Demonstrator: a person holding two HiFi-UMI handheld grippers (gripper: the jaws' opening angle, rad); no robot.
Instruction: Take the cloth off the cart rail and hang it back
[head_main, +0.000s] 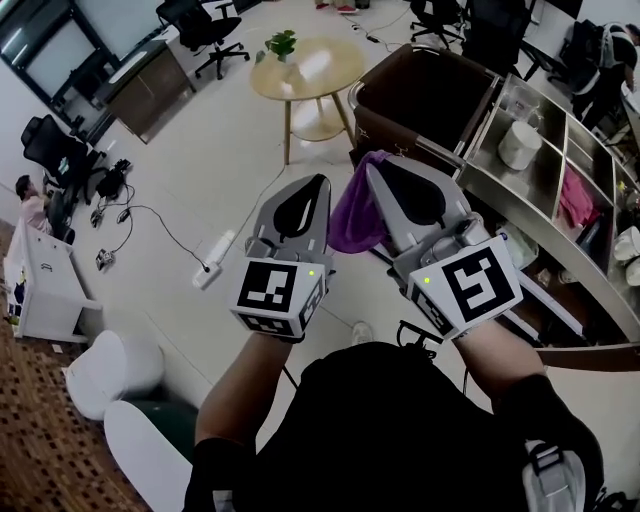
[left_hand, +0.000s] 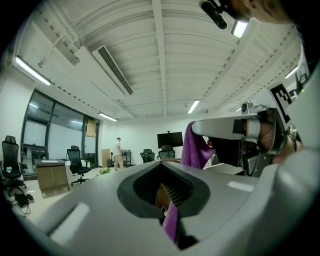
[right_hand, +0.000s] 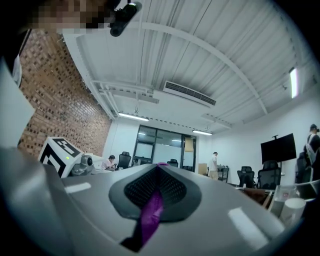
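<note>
Two tongs are working together here: the left tongs (head_main: 316, 186) and the right tongs (head_main: 374, 170) are each pinching shut on an edge of the purple cloth (head_main: 355, 215), and each gripper view is showing a thin purple strip squeezed between closed pads. The cloth is hanging in the air between them, off and just to the near left of the cart (head_main: 528, 192), sagging in a loose fold rather than lying on anything. Judging by that droop, it is light, soft and limp, so it is likely going to fold and swing wherever it is unsupported; holding it by two separated points on its upper edge, as now, looks like the way to keep it spread for draping over a rail. Which bar of the cart is serving as the rail is hard to say from here. On the cart's steel shelves a white roll (head_main: 520, 145) is standing and a pink cloth (head_main: 575, 200) is lying in a farther compartment, either of which a trailing corner might catch. Left of the cart a power strip (head_main: 213, 258) is lying on the floor with its cable. Beyond the cart a round wooden counter (head_main: 310, 78) is carrying a potted plant (head_main: 282, 43), well clear, with office chairs (head_main: 205, 25) farther off.
</note>
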